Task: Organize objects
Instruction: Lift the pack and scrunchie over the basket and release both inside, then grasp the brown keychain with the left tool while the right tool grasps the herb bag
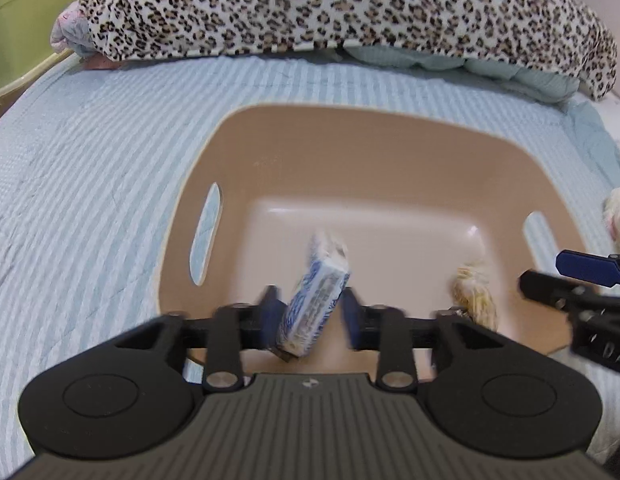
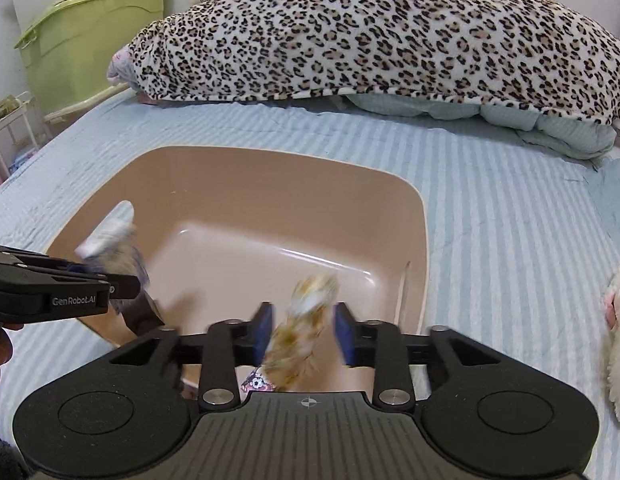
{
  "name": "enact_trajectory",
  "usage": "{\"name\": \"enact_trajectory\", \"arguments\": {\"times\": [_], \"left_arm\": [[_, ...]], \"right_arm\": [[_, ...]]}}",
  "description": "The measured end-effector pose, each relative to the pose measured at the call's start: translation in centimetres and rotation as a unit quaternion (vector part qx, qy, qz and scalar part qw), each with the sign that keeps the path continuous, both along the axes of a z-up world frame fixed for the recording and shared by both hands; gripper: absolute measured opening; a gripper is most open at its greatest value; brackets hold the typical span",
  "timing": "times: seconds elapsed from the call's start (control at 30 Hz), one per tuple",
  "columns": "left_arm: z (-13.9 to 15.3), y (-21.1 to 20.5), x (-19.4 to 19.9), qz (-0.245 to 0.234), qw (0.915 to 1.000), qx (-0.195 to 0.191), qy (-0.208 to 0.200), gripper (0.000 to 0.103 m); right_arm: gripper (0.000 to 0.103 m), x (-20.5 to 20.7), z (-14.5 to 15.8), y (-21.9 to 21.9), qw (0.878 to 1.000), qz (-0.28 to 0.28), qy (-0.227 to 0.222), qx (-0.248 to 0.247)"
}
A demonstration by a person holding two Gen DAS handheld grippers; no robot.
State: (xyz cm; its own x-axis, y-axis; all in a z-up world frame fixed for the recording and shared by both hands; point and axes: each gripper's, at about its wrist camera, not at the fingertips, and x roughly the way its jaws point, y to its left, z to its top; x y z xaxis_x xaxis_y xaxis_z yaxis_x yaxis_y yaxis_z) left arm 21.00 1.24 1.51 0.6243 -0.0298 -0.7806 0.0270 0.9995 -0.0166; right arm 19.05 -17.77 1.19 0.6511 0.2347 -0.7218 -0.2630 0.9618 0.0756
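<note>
Left wrist view: both grippers part-open above the tan bin, each item loose and blurred between its jaws.

Nearest, the left gripper (image 1: 308, 312) stands partly spread at 6 o'clock, its pads clear of the blue-and-white packet (image 1: 314, 304), which tilts between them over the tan bin (image 1: 350, 152). In the right wrist view the right gripper (image 2: 302, 334) is likewise partly open around a furry yellow-white toy (image 2: 306, 320), with no pad pressing it. Both items look released over the bin's near edge, so either could clip the rim and tumble onto the striped bedcover (image 1: 90, 160). The two grippers sit close together, so their frames could collide. Farther off at 12 o'clock lies the leopard-print blanket (image 2: 370, 40); a white plush (image 2: 618, 340) waits at 3 o'clock.
</note>
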Motion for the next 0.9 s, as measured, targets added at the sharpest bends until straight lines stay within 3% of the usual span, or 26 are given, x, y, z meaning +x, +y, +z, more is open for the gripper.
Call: {"name": "enact_trajectory", "arguments": {"times": [0.03,0.07,0.37,0.63,0.9], "left_arm": [[0.5,-0.1,-0.3,0.001,1.0000,0.002,-0.007,0.066],[0.9,-0.2,-0.6,0.001,0.9999,0.006,-0.013,0.073],[2.9,0.3,-4.8,-0.006,0.9995,0.021,-0.022,0.076],[1.8,1.9,-7.8,-0.001,0.9999,0.009,0.006,0.083],[-2.3,1.6,-8.3,0.001,0.9976,0.022,0.065,0.084]], "right_arm": [[0.060,-0.2,0.3,-0.1,1.000,-0.001,-0.003,0.001],[0.063,-0.5,0.5,-0.2,1.000,-0.002,-0.008,0.003],[0.101,-3.7,3.3,-1.7,0.999,-0.001,-0.040,0.009],[0.103,-6.7,3.3,-2.8,0.999,0.008,-0.032,0.004],[0.103,-7.9,-0.5,-2.5,0.999,0.016,0.022,-0.018]]}}
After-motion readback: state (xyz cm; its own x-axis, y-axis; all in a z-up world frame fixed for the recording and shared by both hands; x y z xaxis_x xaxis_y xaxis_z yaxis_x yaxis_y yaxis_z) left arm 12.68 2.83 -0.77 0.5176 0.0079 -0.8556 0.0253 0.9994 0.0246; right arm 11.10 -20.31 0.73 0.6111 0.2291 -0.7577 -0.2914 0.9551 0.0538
